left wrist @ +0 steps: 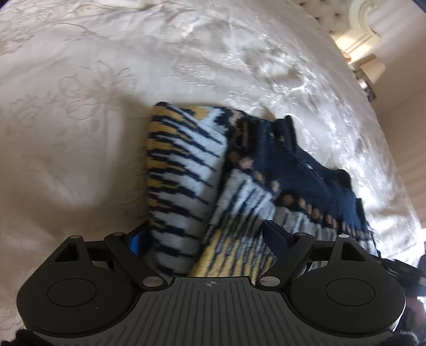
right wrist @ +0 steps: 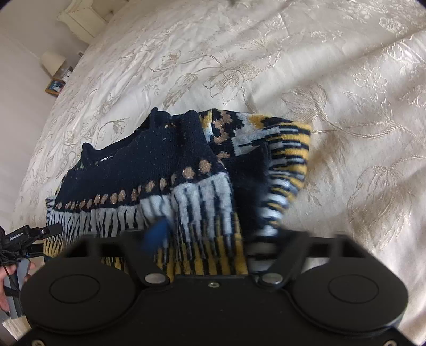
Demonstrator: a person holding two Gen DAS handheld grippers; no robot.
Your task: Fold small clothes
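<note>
A small knitted sweater point(left wrist: 239, 170), navy at the top with tan dots and white, yellow and navy stripes below, lies bunched on a cream embroidered bedspread point(left wrist: 106, 79). My left gripper point(left wrist: 205, 234) has its jaws wide apart with a folded striped part of the sweater lying between them. In the right wrist view the sweater point(right wrist: 159, 170) is draped over my right gripper point(right wrist: 213, 234); its fingers are mostly hidden under the knit, so I cannot tell its state. The left gripper also shows at the left edge of the right wrist view point(right wrist: 50, 230).
The bedspread point(right wrist: 319, 79) spreads wide on all sides of the sweater. A bedside lamp point(right wrist: 52, 62) and a small picture frame point(right wrist: 54, 86) stand beyond the bed's edge. A tufted headboard point(left wrist: 327, 16) and white furniture point(left wrist: 362, 24) are at the far end.
</note>
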